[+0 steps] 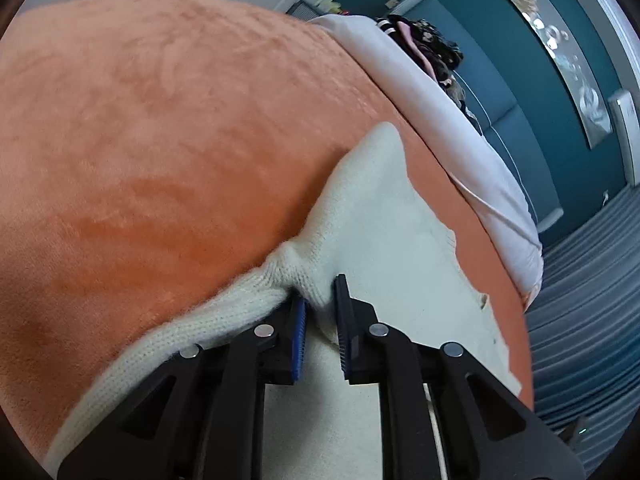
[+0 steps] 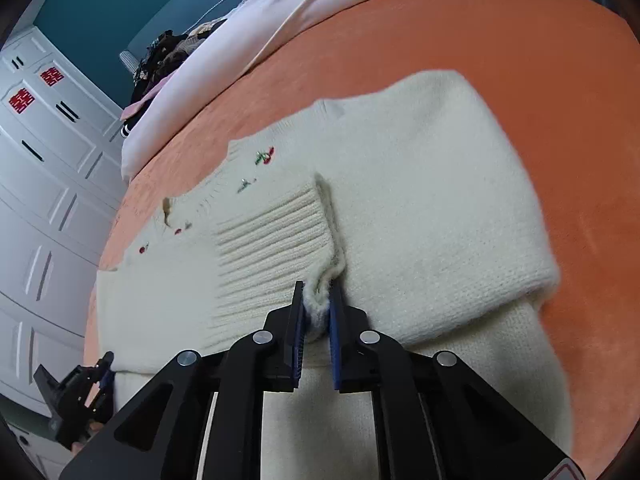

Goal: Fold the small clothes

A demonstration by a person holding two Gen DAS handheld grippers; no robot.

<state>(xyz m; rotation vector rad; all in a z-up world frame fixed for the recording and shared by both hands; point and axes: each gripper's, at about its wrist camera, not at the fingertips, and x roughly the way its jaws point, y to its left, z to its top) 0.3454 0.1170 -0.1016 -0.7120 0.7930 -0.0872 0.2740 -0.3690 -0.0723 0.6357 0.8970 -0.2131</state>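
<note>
A cream knitted sweater [image 2: 420, 184] with small cherry embroidery lies on the orange blanket [image 2: 520, 40]. Its right sleeve is folded across the body, the ribbed cuff [image 2: 276, 232] lying on the chest. My right gripper [image 2: 318, 300] is shut on the edge of that cuff. In the left wrist view my left gripper [image 1: 320, 300] is shut on a bunched edge of the sweater [image 1: 380, 208] at its left side. The left gripper also shows in the right wrist view [image 2: 100, 376] at the sweater's left edge.
A pale pink duvet [image 1: 440, 120] lies along the far side of the bed, with a dark pile of clothes [image 1: 428, 44] beyond it. White wardrobe doors [image 2: 48, 160] stand at the left. A teal wall [image 1: 540, 120] and a grey striped floor [image 1: 592, 300] lie past the bed edge.
</note>
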